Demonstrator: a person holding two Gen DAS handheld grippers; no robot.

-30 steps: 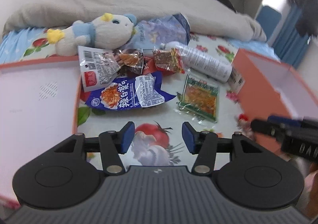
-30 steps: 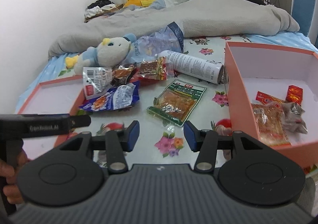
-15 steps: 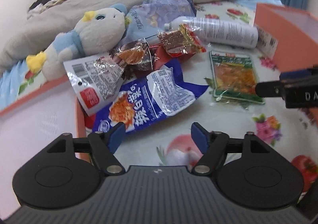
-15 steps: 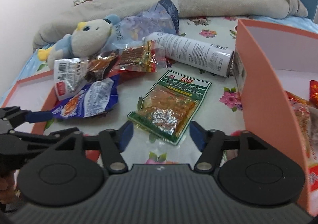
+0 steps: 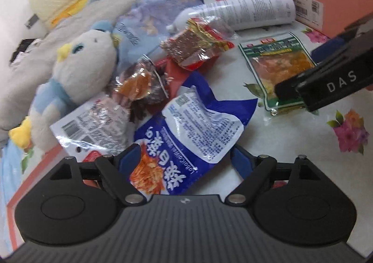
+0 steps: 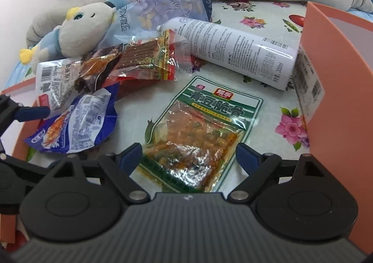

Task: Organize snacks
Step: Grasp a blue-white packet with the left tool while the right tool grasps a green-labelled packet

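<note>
Right wrist: opening jaws astride green packet (image 6: 198, 132).

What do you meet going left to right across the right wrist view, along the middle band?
Blue snack pouch → green snack packet → orange box wall.

I see a blue-and-white snack bag (image 5: 198, 137) with orange print | green-bordered pouch (image 6: 200, 132), orange contents | white sheet (image 6: 256, 104) with pink flowers | salmon-orange box (image 6: 338, 99) | white-and-blue plush toy (image 5: 77, 71), yellow beak
</note>
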